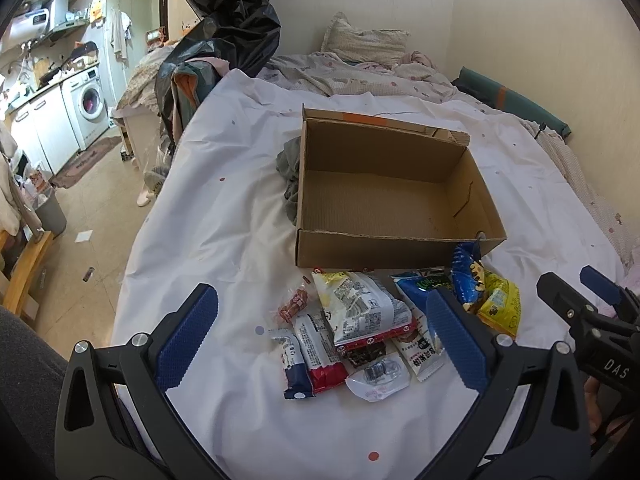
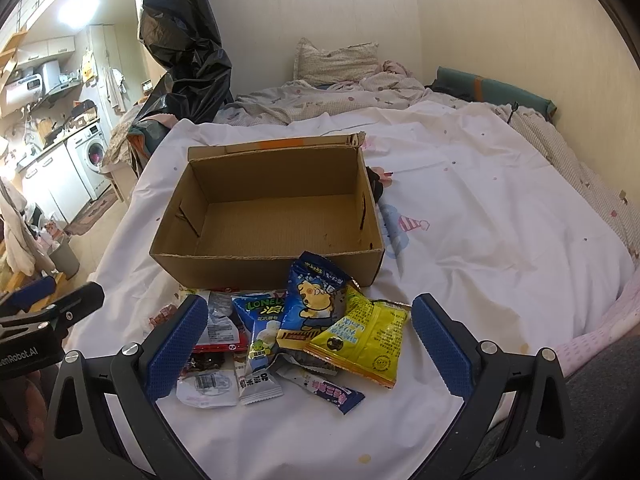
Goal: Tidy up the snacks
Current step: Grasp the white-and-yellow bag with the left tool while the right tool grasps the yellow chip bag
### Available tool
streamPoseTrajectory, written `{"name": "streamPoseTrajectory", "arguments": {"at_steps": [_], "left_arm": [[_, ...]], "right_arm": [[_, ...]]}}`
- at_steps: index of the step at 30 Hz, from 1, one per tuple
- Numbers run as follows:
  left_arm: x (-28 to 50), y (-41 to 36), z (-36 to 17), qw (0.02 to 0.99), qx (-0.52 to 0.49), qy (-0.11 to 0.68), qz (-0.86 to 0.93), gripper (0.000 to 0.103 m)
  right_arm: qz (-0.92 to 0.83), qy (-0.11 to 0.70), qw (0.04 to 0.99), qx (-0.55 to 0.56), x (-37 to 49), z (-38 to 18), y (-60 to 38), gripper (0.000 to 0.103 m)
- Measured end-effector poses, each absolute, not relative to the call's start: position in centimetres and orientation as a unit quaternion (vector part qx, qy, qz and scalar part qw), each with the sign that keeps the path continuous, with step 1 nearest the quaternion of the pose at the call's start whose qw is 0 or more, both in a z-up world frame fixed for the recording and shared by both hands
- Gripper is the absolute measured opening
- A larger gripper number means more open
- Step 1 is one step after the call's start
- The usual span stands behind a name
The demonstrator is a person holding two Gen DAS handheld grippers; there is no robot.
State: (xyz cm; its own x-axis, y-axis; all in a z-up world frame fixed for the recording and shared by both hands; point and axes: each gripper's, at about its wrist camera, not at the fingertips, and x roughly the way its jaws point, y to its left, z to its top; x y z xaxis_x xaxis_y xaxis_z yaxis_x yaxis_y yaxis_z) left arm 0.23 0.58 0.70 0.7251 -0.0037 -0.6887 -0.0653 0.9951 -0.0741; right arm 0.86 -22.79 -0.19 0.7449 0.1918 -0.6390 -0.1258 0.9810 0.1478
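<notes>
An empty open cardboard box (image 1: 400, 240) (image 2: 264, 268) stands on the white bed sheet. A pile of snack packets lies in front of it: a yellow bag (image 2: 364, 340) (image 1: 498, 302), a blue cartoon bag (image 2: 314, 300) (image 1: 466, 276), a blue-white packet (image 2: 260, 320), a white-silver bag (image 1: 360, 308), red-white bars (image 1: 320, 356). My left gripper (image 1: 320, 328) is open, low over the pile's left side. My right gripper (image 2: 310, 332) is open, straddling the pile's right side. Each gripper shows at the edge of the other view.
A grey cloth (image 1: 290, 176) lies against the box's left side. Rumpled bedding and a pillow (image 1: 364, 40) are behind. A black plastic bag (image 1: 228, 20) hangs at the bed's far left. The bed edge drops to the floor (image 1: 92, 240) on the left.
</notes>
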Motion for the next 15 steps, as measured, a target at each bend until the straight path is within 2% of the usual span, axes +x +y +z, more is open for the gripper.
{"name": "streamPoseTrajectory", "arguments": {"at_steps": [10,15], "left_arm": [[4.6,4.0,1.4,0.895,-0.081,0.435,0.058,0.103],[7.5,6.2,-0.9,0.855,-0.131,0.497,0.073,0.103]], "right_arm": [[0.135,0.454,0.871,0.130,6.5,-0.1,-27.2,0.103],[0.102,0.489,0.843,0.199,9.1,-2.2,-30.4,0.103]]}}
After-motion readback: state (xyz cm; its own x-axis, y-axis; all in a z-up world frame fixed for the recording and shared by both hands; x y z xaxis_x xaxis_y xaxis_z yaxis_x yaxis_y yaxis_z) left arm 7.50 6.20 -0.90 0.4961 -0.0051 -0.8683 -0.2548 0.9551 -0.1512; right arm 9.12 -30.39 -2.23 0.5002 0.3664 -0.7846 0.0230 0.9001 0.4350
